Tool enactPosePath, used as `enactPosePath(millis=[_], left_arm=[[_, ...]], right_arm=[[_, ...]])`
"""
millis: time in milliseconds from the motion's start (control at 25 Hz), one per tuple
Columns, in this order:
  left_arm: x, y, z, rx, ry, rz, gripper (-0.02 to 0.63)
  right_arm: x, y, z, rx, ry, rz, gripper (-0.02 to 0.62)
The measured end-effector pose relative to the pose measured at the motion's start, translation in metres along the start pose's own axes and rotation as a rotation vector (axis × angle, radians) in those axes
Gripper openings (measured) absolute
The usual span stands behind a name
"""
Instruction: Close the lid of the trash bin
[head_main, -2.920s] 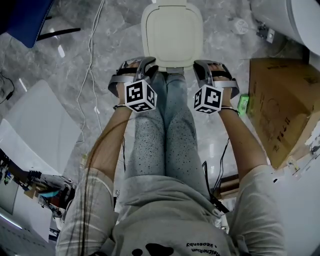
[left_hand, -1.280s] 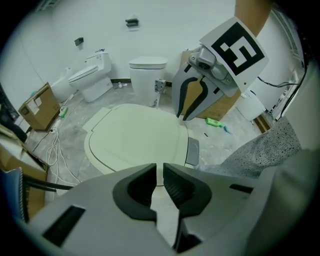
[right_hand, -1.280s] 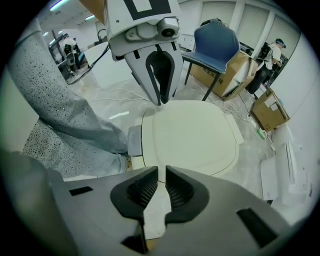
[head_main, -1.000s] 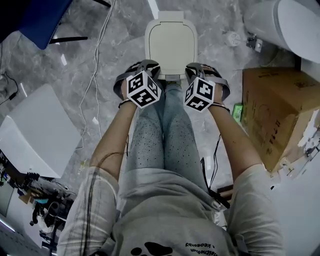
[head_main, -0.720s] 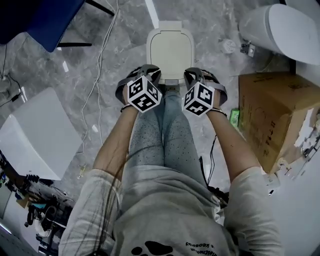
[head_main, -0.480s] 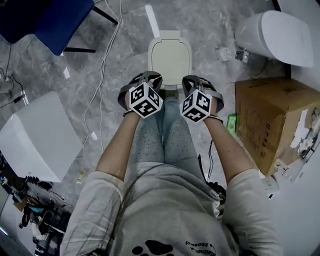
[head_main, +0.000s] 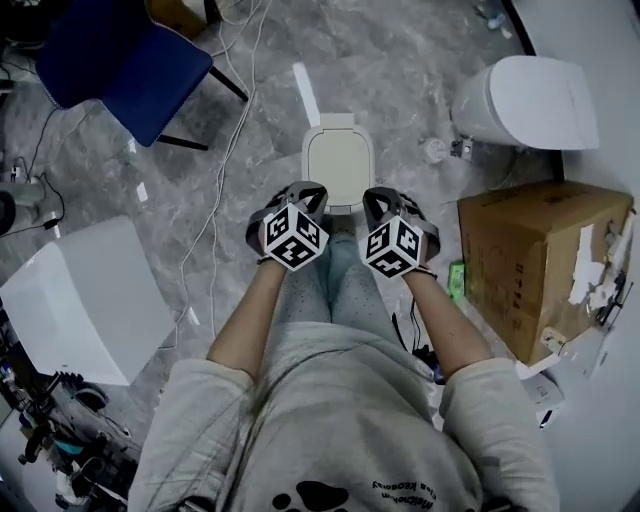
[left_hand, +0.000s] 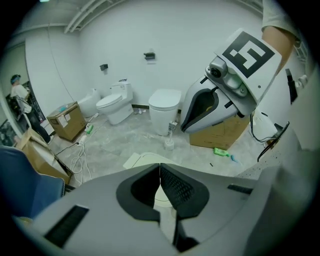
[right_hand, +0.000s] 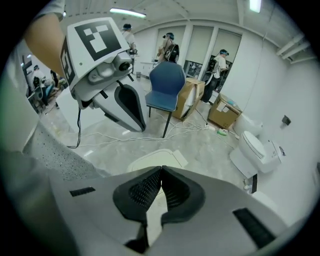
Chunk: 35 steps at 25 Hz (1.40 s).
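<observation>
The cream trash bin (head_main: 338, 165) stands on the grey floor in front of the person's legs, its lid lying flat and closed. Both grippers hang in the air above its near edge, touching nothing. In the head view my left gripper (head_main: 305, 192) and right gripper (head_main: 383, 198) sit side by side. In the left gripper view my left gripper (left_hand: 160, 172) has its jaws closing tip to tip on nothing, the bin lid (left_hand: 142, 160) far below. My right gripper (right_hand: 161, 175) is likewise closing pad to pad, empty, above the lid (right_hand: 156, 159).
A cardboard box (head_main: 530, 265) stands to the right, a white toilet (head_main: 525, 100) beyond it. A blue chair (head_main: 130, 70) is at the far left. White cables (head_main: 225, 180) trail over the floor, and a white panel (head_main: 80, 300) lies at the left. People stand at the room's back.
Both grippers have risen well above the bin and drawn closer together, and their jaws have closed. The bin looks smaller and farther off. Its lid has stayed down throughout.
</observation>
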<state>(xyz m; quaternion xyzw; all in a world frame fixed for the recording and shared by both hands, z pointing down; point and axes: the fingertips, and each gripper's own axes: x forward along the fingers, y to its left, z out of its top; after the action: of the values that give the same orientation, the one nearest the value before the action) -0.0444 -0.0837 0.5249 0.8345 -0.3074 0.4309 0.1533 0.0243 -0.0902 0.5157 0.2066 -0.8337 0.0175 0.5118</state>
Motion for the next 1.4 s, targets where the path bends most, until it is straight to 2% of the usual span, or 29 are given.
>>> enactPosePath(millis=[200, 480, 640, 880, 1120, 1400], left_arm=[[-0.052, -0.002, 0.032, -0.025, -0.067, 0.047, 0.021], [-0.132, -0.001, 0.068, -0.144, -0.219, 0.110, 0.020], [-0.175, -0.001, 0.093, -0.197, -0.323, 0.161, 0.021], [-0.233, -0.006, 0.136, -0.248, -0.445, 0.254, 0.021], [-0.294, -0.014, 0.175, -0.239, -0.566, 0.362, 0.021], [-0.348, -0.037, 0.203, -0.195, -0.664, 0.433, 0.021]], right_arm=[[-0.056, -0.005, 0.029, 0.076, -0.070, -0.050, 0.032], [-0.132, -0.012, 0.069, 0.260, -0.196, -0.133, 0.032], [-0.180, -0.024, 0.091, 0.303, -0.294, -0.204, 0.032], [-0.247, -0.033, 0.117, 0.369, -0.434, -0.264, 0.032], [-0.306, -0.028, 0.143, 0.384, -0.583, -0.306, 0.032], [-0.376, -0.027, 0.156, 0.420, -0.738, -0.377, 0.032]])
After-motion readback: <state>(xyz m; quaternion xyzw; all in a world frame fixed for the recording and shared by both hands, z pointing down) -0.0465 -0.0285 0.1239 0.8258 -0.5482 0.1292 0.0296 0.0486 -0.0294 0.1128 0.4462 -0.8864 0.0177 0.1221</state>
